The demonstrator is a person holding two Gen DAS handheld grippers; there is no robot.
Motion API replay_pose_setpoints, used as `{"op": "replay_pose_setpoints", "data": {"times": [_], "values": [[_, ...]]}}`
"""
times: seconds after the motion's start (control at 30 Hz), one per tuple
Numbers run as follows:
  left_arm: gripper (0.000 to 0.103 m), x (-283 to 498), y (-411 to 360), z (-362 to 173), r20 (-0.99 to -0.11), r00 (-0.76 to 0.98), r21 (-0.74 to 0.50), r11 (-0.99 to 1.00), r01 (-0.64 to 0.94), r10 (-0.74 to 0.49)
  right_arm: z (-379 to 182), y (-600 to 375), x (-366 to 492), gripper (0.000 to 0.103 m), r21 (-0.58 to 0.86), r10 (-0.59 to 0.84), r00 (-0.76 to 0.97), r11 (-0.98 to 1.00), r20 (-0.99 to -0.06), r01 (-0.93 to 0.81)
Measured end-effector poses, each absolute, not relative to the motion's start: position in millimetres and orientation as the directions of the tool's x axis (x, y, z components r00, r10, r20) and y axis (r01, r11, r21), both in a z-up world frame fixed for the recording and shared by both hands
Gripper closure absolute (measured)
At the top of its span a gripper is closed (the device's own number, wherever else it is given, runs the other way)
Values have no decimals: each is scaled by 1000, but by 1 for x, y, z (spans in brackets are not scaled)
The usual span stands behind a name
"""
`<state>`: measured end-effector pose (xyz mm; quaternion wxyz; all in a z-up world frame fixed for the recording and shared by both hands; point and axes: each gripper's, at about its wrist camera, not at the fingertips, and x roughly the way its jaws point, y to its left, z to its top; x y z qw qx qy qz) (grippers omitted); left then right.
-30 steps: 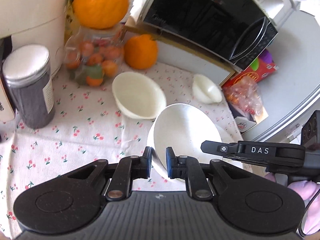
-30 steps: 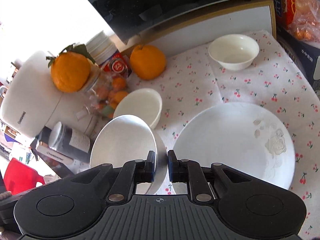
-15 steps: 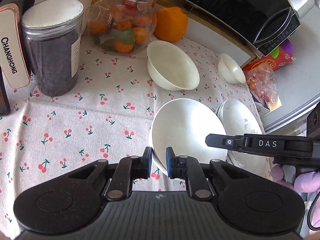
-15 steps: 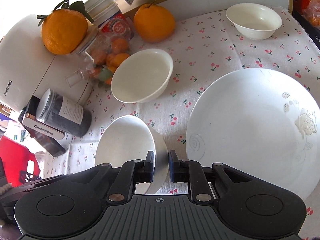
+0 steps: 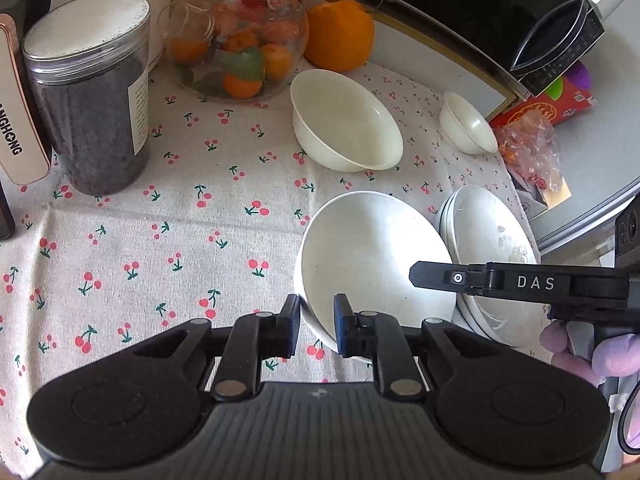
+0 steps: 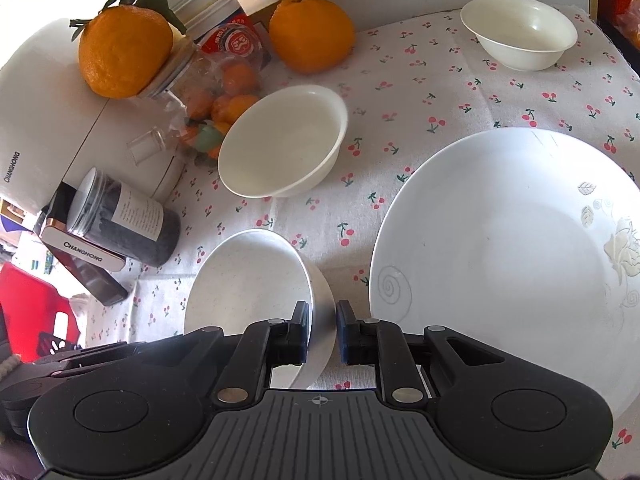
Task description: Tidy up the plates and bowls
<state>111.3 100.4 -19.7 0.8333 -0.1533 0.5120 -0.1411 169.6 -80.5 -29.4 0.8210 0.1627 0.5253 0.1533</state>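
Note:
A white bowl (image 5: 372, 256) (image 6: 248, 280) sits low on the cherry-print cloth, just left of a stack of white plates (image 5: 488, 232) (image 6: 500, 248). My left gripper (image 5: 317, 326) straddles its near rim; its jaws are opening and the pads have eased off the rim. My right gripper (image 6: 322, 332) is shut on the opposite rim, and one of its fingers (image 5: 436, 278) reaches over the bowl from the right. A cream bowl (image 5: 348, 124) (image 6: 284, 140) stands farther back. A small bowl (image 5: 468, 124) (image 6: 520, 32) sits near the microwave.
A dark-filled jar (image 5: 88, 96), a glass jar of small oranges (image 5: 240, 44) and a big orange (image 5: 340, 36) line the back. The microwave (image 5: 480, 12) stands behind. Snack bags (image 5: 532, 148) lie at the table's right edge. A gloved hand (image 5: 576, 348) holds the right gripper.
Both grippers came down with the white bowl, which went from tilted in the air to low on the cloth beside the plates. The left jaws have widened a little.

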Motion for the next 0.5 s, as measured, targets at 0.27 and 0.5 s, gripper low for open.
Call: {"op": "replay_pose_setpoints", "data": {"times": [0.27, 0.5], "values": [[67, 122, 98, -14, -792, 460, -414, 907, 79, -401, -20, -90, 174, 71, 463, 449, 432, 883, -782, -81], [40, 139, 94, -8, -793, 510, -354, 933, 61, -334, -6, -102, 187, 48, 496, 463, 509, 865, -725, -80]]}}
